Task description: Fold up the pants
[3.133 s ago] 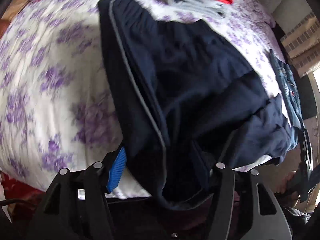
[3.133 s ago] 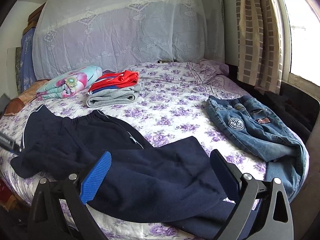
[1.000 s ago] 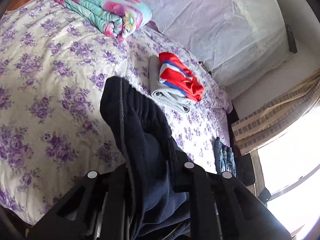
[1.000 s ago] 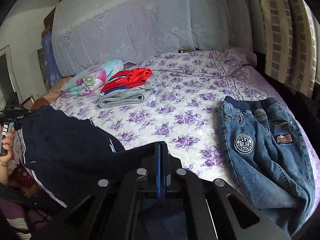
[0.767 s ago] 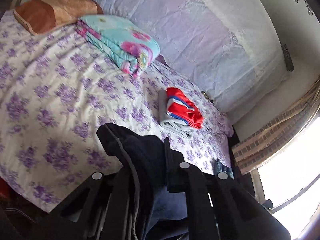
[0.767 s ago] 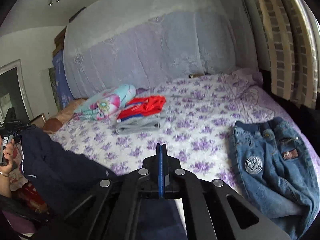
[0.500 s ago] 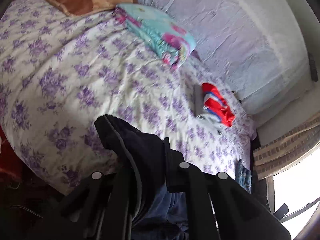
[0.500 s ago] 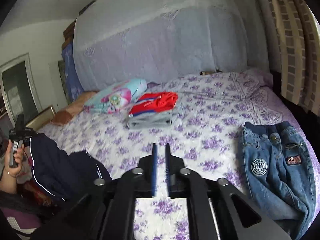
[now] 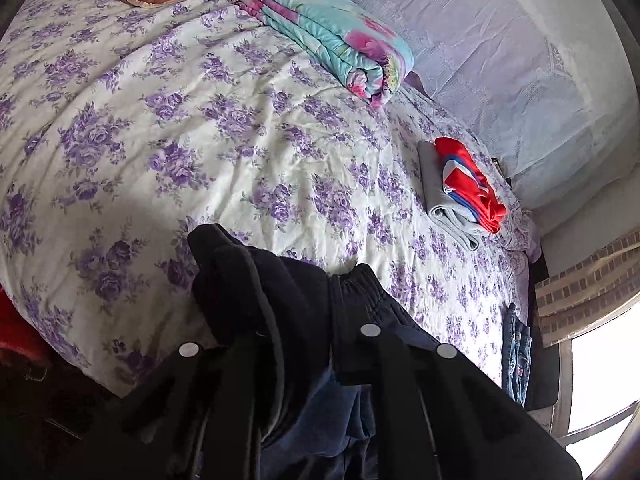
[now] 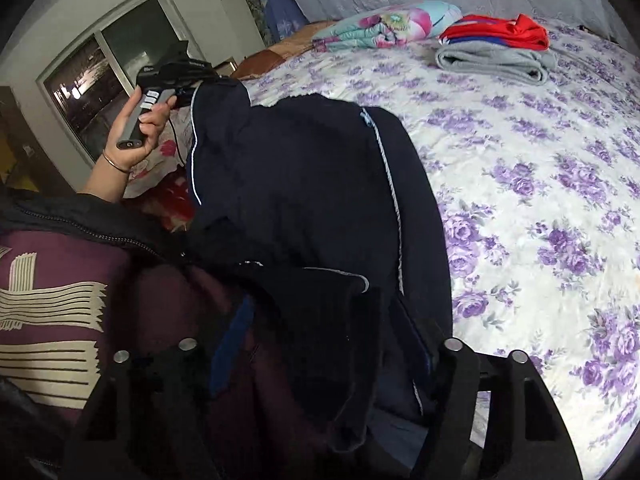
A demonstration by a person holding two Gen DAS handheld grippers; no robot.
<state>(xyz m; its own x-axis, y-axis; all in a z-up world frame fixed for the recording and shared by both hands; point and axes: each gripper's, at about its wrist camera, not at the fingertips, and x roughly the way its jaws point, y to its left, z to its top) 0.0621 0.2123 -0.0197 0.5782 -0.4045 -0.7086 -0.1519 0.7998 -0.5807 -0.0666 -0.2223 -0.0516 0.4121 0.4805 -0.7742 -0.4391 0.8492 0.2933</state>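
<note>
The dark navy pants with thin pale side stripes hang lifted over the near edge of the bed. My left gripper is shut on a bunch of the navy fabric near the elastic waistband. It shows in the right wrist view, held up in the person's hand at the upper left. My right gripper is open, its jaws spread wide, with a fold of the pants hanging between them.
The bed has a white sheet with purple flowers. A folded floral blanket, a folded red and grey stack and blue jeans lie on it. The person's maroon sweater fills the lower left.
My right gripper, shut half a second ago, has opened and swung left towards the hanging pants. My left gripper has kept its hold and stays lifted.
</note>
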